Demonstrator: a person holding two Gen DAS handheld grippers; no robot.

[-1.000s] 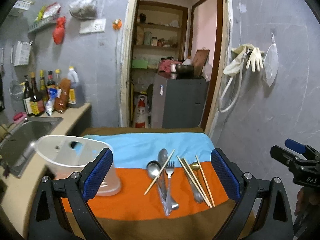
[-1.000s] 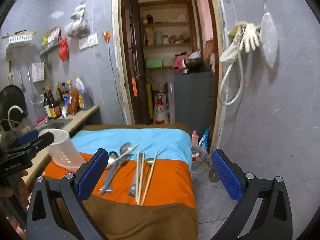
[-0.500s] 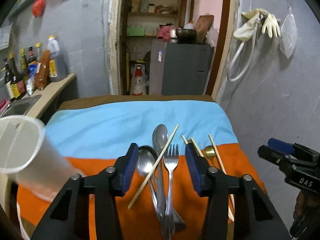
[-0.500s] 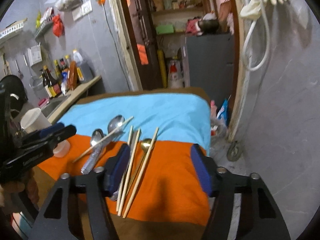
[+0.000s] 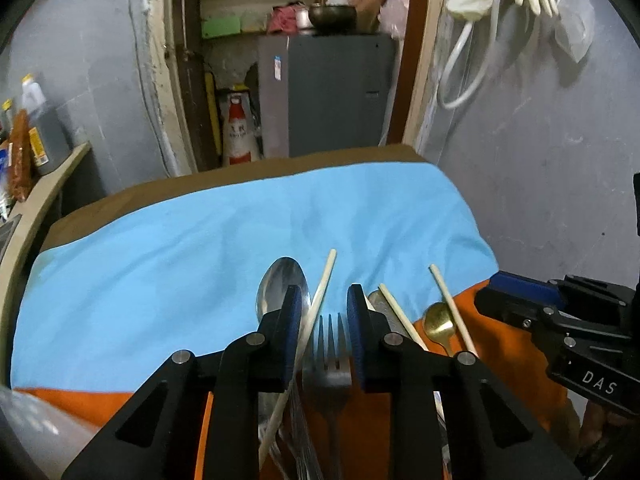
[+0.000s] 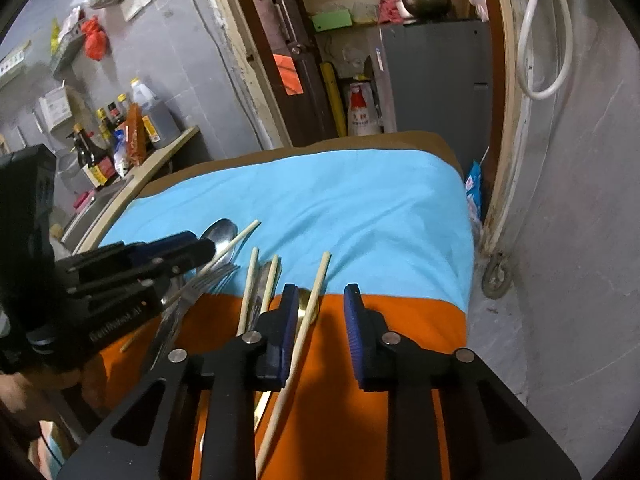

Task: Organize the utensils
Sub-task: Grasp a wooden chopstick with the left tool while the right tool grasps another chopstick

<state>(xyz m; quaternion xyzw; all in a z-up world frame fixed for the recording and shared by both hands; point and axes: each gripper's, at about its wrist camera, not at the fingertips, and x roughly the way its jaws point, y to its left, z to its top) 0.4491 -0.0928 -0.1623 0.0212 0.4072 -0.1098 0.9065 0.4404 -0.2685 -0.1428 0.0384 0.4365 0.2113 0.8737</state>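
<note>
Utensils lie on an orange and blue cloth point(image 5: 160, 280). My left gripper point(image 5: 325, 320) hovers low over them with its jaws closing. A steel fork point(image 5: 330, 344) and a pale chopstick point(image 5: 320, 296) lie in the gap, and the pads do not press them. A steel spoon point(image 5: 282, 280) sits just left. My right gripper point(image 6: 320, 320) is also closing. One chopstick point(image 6: 310, 312) runs between its pads beside the left one, over a gold spoon point(image 6: 308, 304). Two more chopsticks point(image 6: 250, 284) lie to its left.
A translucent plastic container point(image 5: 28, 424) stands at the cloth's left edge. Left of it are a counter point(image 6: 160, 160) with bottles point(image 6: 96, 156) and a sink. A grey wall point(image 5: 560, 160) runs along the right. A doorway with a grey cabinet point(image 5: 332, 92) lies beyond the table.
Both grippers have come down and forward over the utensils. Their jaws have narrowed from wide open to a small gap. The container has slipped to the left view's lower corner.
</note>
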